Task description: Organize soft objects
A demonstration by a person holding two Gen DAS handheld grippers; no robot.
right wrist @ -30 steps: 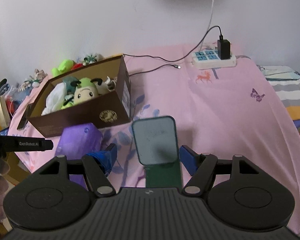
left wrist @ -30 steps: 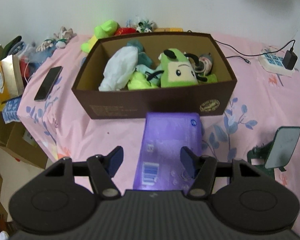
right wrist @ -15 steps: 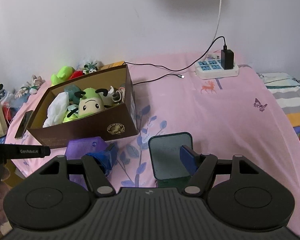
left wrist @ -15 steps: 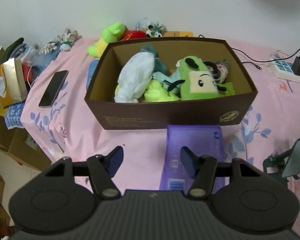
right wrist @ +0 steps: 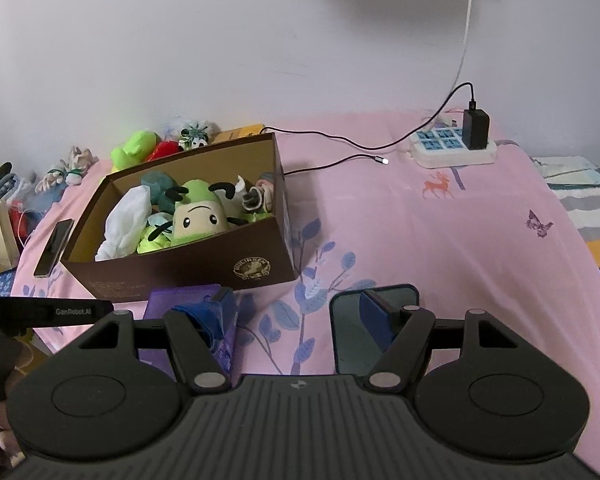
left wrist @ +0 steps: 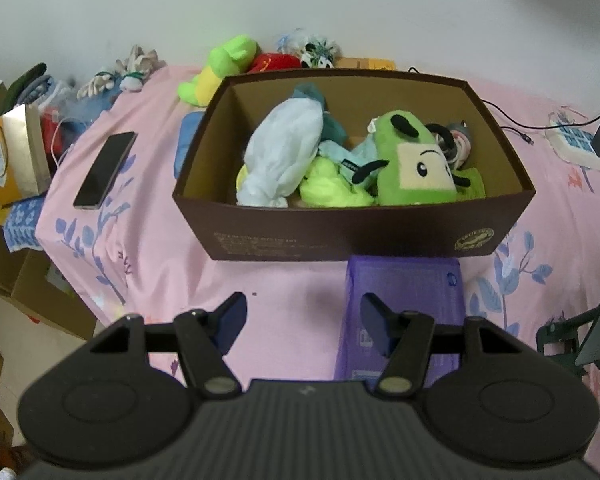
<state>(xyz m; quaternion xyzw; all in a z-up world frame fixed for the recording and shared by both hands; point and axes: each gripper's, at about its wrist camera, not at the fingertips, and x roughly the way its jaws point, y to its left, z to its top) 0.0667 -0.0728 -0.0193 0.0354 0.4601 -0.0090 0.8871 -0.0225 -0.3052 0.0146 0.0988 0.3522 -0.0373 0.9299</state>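
A brown cardboard box stands on the pink bed. It holds a green square-faced plush, a white soft bundle, yellow-green and teal soft pieces. Behind the box lie a green plush, a red one and a small white-green toy. My left gripper is open and empty, in front of the box. My right gripper is open and empty, to the box's front right.
A purple pack lies against the box front. A phone on a green stand is at the right. Another phone lies left of the box. A power strip with charger and cables sit at the back right.
My left gripper has drawn left and back, so the box and purple pack shifted right in view. My right gripper has pulled back and risen; the phone stand now sits lower right.
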